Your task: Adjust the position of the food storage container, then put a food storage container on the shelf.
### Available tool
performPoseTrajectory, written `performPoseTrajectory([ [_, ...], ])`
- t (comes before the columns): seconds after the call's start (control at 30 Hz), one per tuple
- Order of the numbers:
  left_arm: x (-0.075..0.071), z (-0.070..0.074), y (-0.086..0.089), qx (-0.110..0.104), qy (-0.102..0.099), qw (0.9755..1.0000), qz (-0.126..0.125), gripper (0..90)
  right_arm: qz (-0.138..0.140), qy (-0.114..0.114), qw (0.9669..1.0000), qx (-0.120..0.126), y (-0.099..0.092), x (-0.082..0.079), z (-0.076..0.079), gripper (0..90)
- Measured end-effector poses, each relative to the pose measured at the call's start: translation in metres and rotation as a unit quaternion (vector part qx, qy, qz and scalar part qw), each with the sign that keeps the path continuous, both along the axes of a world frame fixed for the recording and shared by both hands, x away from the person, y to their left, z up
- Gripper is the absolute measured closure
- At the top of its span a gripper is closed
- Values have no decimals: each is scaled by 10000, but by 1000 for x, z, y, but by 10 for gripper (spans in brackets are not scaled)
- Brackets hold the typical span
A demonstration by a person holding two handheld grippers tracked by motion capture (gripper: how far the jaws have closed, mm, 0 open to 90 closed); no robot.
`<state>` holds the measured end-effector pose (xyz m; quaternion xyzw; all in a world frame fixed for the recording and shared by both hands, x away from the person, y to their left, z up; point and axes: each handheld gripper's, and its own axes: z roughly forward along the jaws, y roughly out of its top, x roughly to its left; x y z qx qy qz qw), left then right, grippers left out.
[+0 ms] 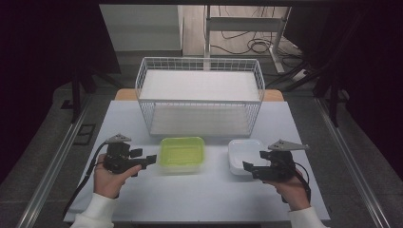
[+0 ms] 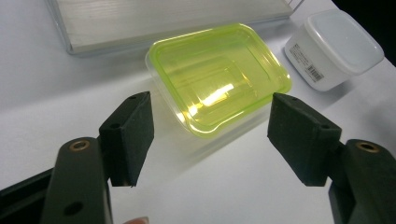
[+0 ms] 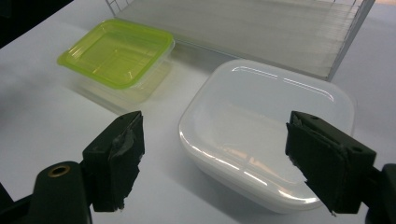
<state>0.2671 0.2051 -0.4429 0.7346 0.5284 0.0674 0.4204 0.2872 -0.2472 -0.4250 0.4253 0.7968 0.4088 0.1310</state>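
The green box (image 1: 182,154) sits on the table (image 1: 199,194) just in front of the wire basket (image 1: 199,95), lid on, with my left gripper (image 1: 148,160) level beside its left edge and apart from it. In the left gripper view the jaws stand wide with nothing between them, the box's near corner just beyond the pads (image 2: 133,133). To its right, a little apart, the white box (image 1: 245,156) rests with its lid on, and my right gripper (image 1: 248,167) faces it, jaws also spread wide and empty; in the right gripper view they frame the white lid (image 3: 271,121) without touching it. What worries me is the grip: both lids look smooth and glossy, so I judge the pads could slide off if I close on a rim alone, or pop a lid loose. The green box looks thin-walled, though I cannot be sure from here, and a hard squeeze might buckle it. Pushing either box forward risks knocking it against the basket's front wire.
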Motion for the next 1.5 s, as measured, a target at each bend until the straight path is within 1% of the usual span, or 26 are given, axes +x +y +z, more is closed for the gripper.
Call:
performPoseTrajectory([
  [0.23, -1, -1, -3, 26, 35, 10000, 11, 306, 10, -52, 10000, 17, 2, -2, 4, 197],
  [0.27, -1, -1, -4, 21, 40, 10000, 14, 302, -15, -52, 10000, 78, 4, -2, 6, 197],
  [0.3, -1, -1, -5, 20, 42, 10000, 13, 302, -15, -52, 10000, 78, 4, -2, 6, 197],
  [0.33, 0, -1, -5, -19, 49, 10000, 5, 302, 2, -22, 9999, 151, 7, -2, 7, 197],
  [0.4, 1, 0, -5, -60, 57, 10000, -24, 302, 20, 60, 9998, 163, 11, -2, 6, 198],
  [0.47, 1, -1, -6, -38, 64, 10000, -25, 302, -17, 97, 9999, 134, 14, -1, 5, 203],
  [0.57, 1, -2, -6, -25, 76, 10000, -39, 302, -84, 145, 9997, 191, 16, 1, 4, 215],
  [0.6, 2, -1, -5, -87, 81, 9999, -46, 302, -76, 283, 9992, 266, 18, 3, 4, 242],
  [0.63, 2, 0, -5, -143, 99, 9998, -54, 302, -31, 333, 9990, 313, 20, 4, 4, 244],
  [0.67, 2, 0, -4, -213, 115, 9997, -49, 302, -1, 364, 9988, 329, 24, 5, 5, 244],
  [0.73, 3, 2, -5, -344, 175, 9992, -58, 304, 91, 376, 9989, 277, 31, 7, 5, 242],
  [0.8, 3, 4, -6, -423, 194, 9988, -122, 304, 154, 412, 9987, 275, 37, 9, 5, 242],
  [0.87, 5, 6, -6, -493, 212, 9985, -125, 304, 132, 431, 9986, 286, 42, 11, 6, 242],
  [0.97, 10, 7, -3, -623, 265, 9977, -42, 309, 102, 513, 9981, 316, 51, 14, 8, 242],
  [1.0, 12, 7, -2, -649, 306, 9974, -22, 310, 98, 542, 9980, 316, 54, 15, 8, 242],
  [1.03, 12, 7, -2, -649, 306, 9974, -22, 311, 98, 542, 9980, 316, 54, 15, 8, 242],
  [1.07, 17, 7, 0, -681, 366, 9970, -18, 312, 107, 602, 9977, 288, 60, 20, 8, 237],
  [1.13, 21, 6, 2, -684, 421, 9968, 22, 312, 79, 658, 9974, 284, 67, 25, 8, 235],
  [1.17, 21, 6, 2, -684, 421, 9968, 22, 313, 79, 658, 9974, 284, 67, 25, 8, 235],
  [1.2, 27, 4, 4, -680, 475, 9965, 58, 314, 48, 724, 9969, 299, 74, 31, 8, 233],
  [1.23, 27, 4, 4, -680, 475, 9965, 58, 314, 26, 749, 9967, 305, 78, 33, 8, 233],
  [1.27, 33, 2, 4, -709, 551, 9959, 88, 314, 31, 785, 9964, 324, 82, 36, 8, 234],
  [1.4, 44, -4, 3, -783, 729, 9942, 122, 321, 32, 992, 9945, 327, 95, 49, 5, 274],
  [1.43, 44, -4, 3, -783, 729, 9942, 122, 322, 32, 992, 9945, 327, 95, 49, 5, 274],
  [1.47, 49, -7, 4, -755, 791, 9939, 163, 323, 15, 1084, 9935, 340, 100, 55, 2, 291],
  [1.5, 49, -7, 4, -755, 791, 9939, 163, 323, 15, 1084, 9935, 340, 100, 55, 2, 291],
])
